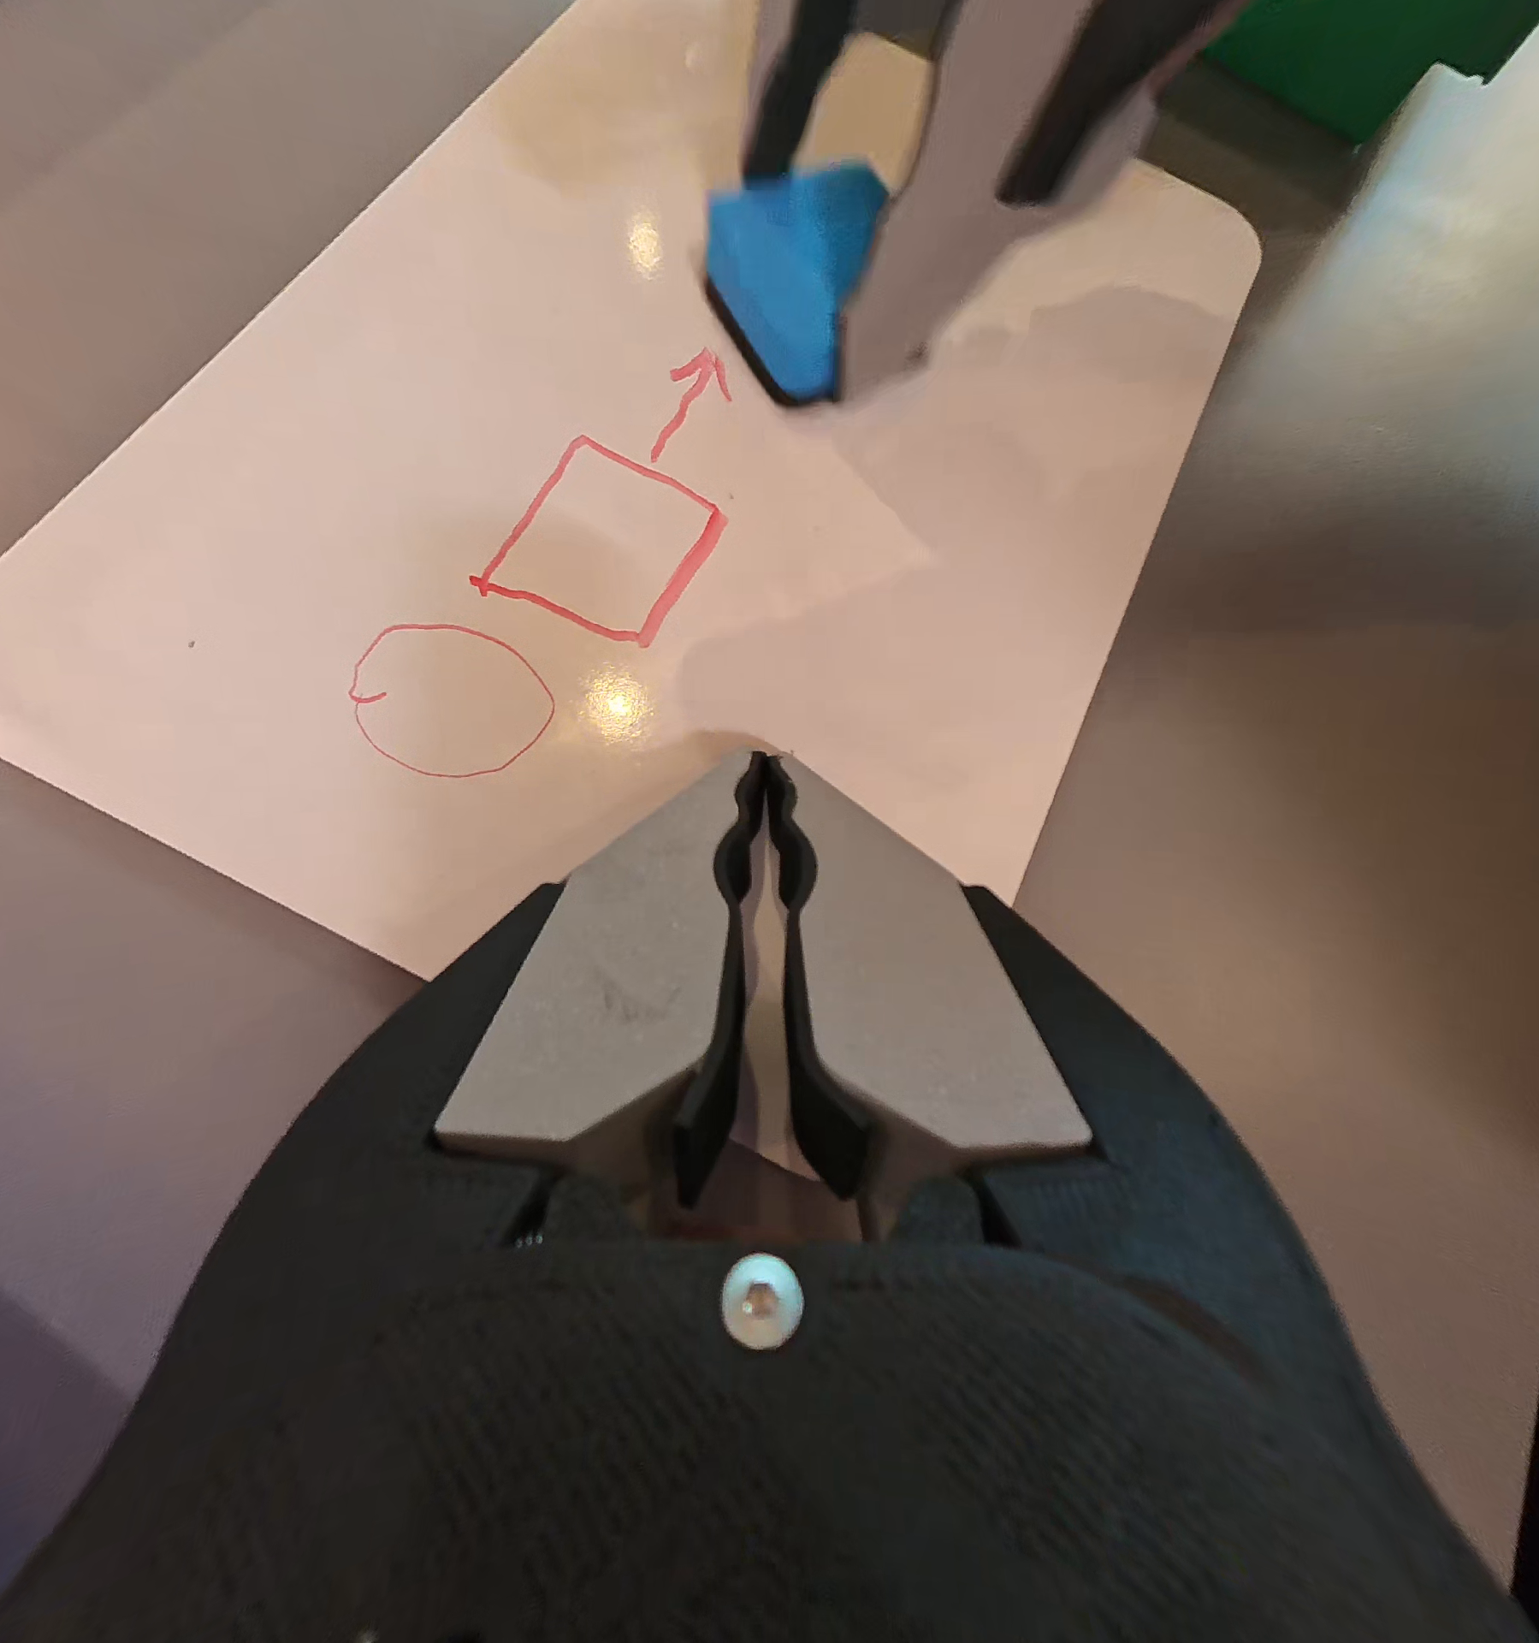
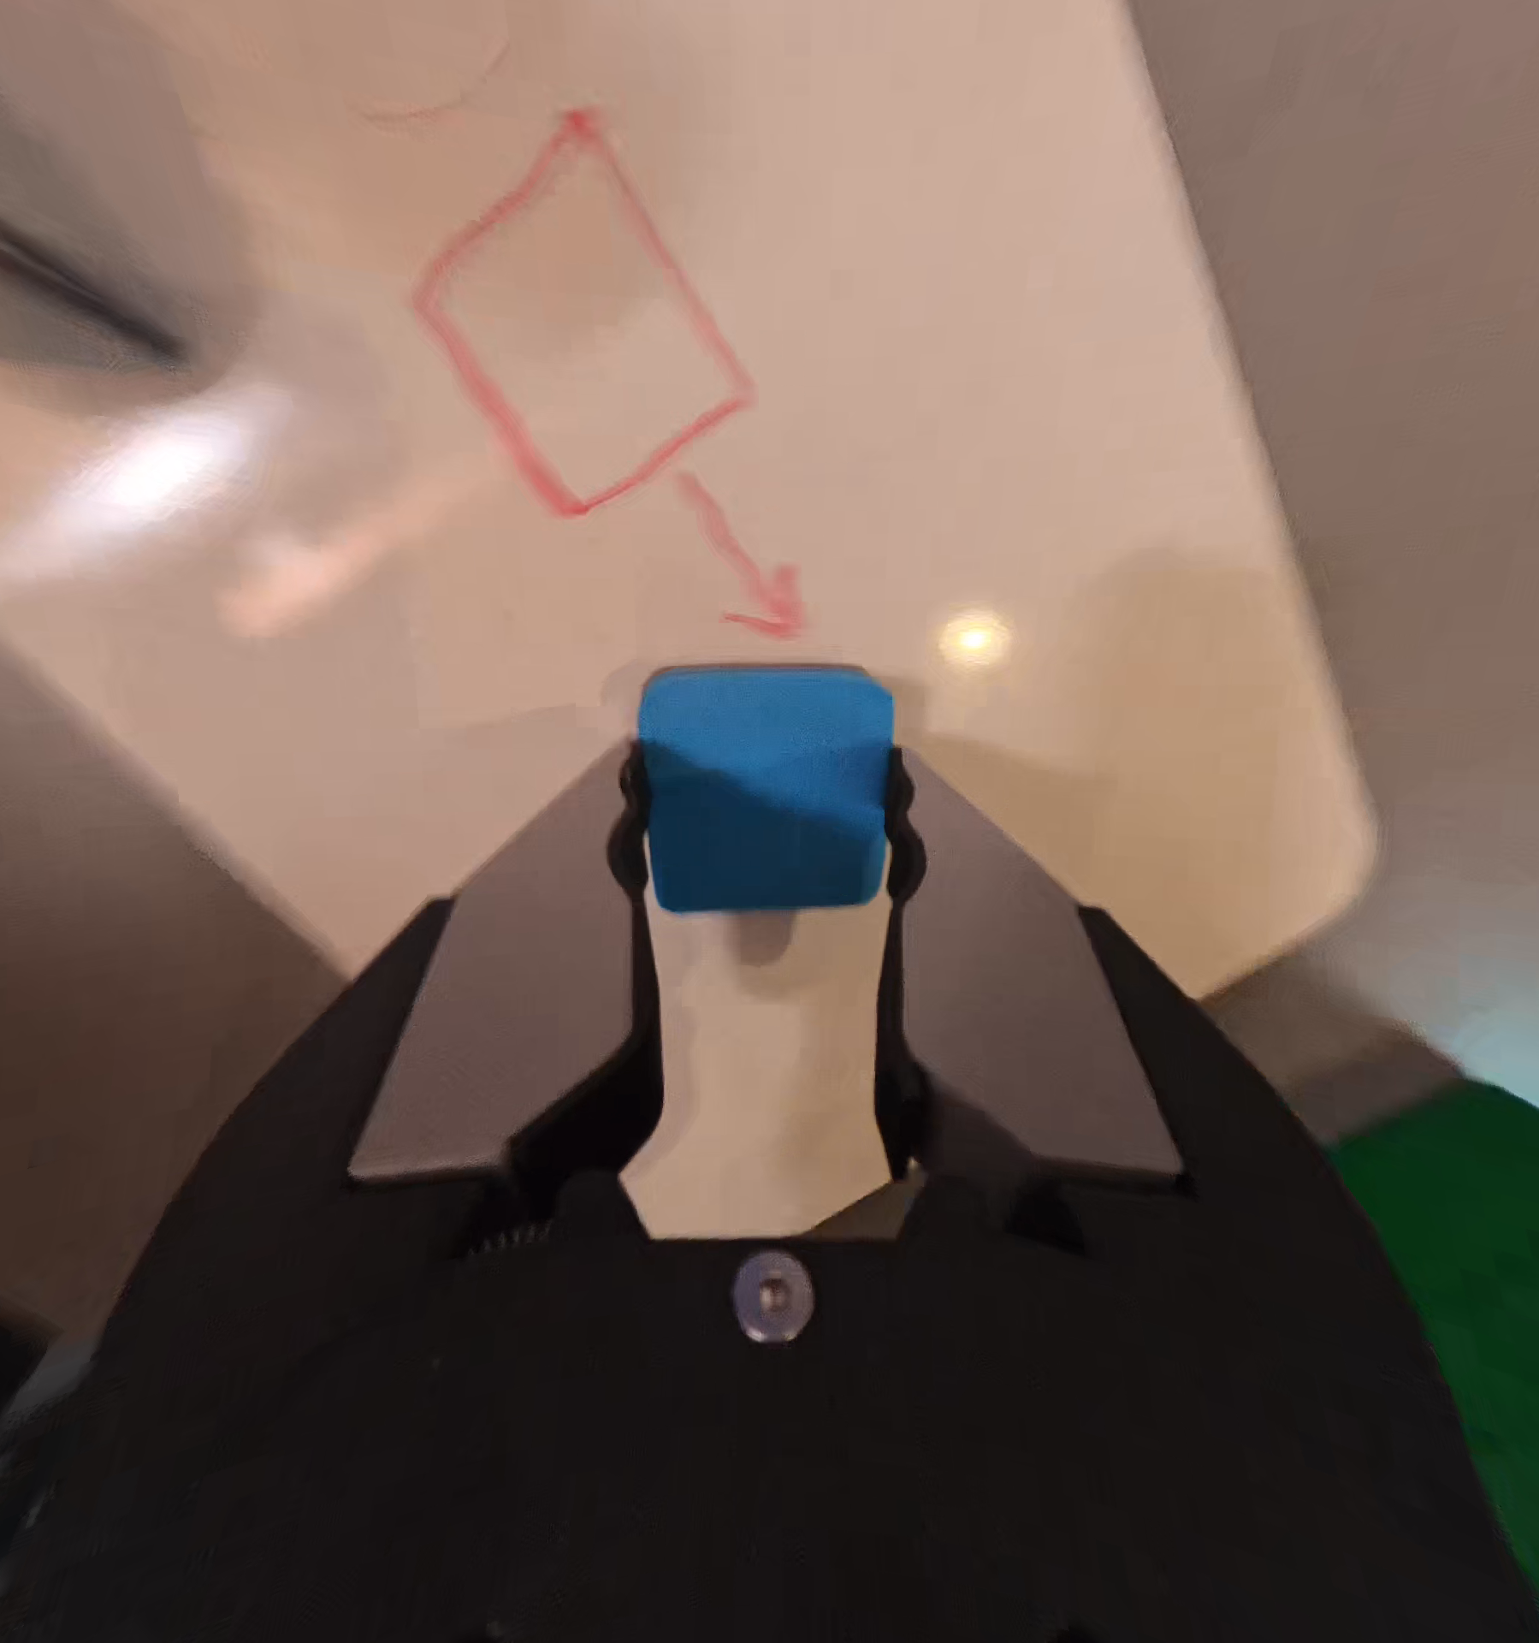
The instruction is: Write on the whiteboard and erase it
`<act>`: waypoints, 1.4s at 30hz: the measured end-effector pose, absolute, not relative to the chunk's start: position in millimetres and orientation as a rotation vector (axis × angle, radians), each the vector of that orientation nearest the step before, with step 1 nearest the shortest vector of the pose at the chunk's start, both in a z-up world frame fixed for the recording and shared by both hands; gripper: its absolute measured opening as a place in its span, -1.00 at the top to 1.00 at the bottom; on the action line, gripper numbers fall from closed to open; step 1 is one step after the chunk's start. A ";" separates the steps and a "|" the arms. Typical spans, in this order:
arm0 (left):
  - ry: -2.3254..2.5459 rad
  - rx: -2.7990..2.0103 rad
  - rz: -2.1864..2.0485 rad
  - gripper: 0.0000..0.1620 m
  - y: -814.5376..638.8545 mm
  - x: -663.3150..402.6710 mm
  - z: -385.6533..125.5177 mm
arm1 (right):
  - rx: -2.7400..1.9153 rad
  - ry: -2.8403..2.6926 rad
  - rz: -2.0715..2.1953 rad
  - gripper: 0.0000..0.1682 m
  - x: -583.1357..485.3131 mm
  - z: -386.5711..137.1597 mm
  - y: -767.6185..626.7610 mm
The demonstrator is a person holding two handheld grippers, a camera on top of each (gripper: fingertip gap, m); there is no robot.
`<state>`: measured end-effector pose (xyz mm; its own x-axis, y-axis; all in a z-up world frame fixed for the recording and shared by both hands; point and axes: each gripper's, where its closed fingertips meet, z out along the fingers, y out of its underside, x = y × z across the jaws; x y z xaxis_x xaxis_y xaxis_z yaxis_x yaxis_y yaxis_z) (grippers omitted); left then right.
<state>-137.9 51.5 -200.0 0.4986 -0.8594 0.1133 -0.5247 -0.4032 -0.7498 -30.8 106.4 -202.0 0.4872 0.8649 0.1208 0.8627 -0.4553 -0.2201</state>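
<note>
Whiteboard, a flat white sheet with round corners (image 1: 970, 551), lies on a dull brown table (image 1: 1325, 711), and it is the thing to write on and wipe. The writing part looks done: a red circle (image 1: 454, 701), a red square (image 1: 601, 538) and a small red arrow (image 1: 693, 400) are drawn on it. The wiping part seems only about to start, because all three drawings are whole. A blue foam eraser block with a dark bottom (image 2: 765, 791) is squeezed between the two fingers of the right gripper (image 2: 765, 800) and sits low over the board, just beside the arrow's tip; I cannot tell if it touches the board. So all the wiping is left to do. The left gripper (image 1: 764, 773) has its fingers pressed together with nothing between them, and its tips are over the near edge of the board. The left wrist view shows the circle clearly and the eraser's dark bottom. The right wrist view is blurry and shows only a faint bit of the circle at the top, but it shows the grip on the block from straight behind. A green thing (image 2: 1477, 1289) sits off past the board's corner.
</note>
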 end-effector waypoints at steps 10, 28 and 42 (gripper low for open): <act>1.135 -2.084 -0.656 1.00 51.1 -137.3 -199.7 | -2.480 -1.403 0.298 0.36 -45.0 -194.0 99.8; 1.139 -2.082 -0.660 1.00 50.3 -136.7 -199.4 | -2.364 -1.676 0.194 0.41 -36.3 -197.1 86.7; 1.143 -2.080 -0.658 1.00 49.6 -136.7 -199.5 | -2.546 -1.454 0.149 0.41 -32.9 -198.5 118.5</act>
<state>-136.7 49.6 -199.5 0.4901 -0.8646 0.1104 -0.5291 -0.3958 -0.7506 -32.9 118.5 -198.5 0.5096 0.8603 0.0142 0.8397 -0.4936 -0.2266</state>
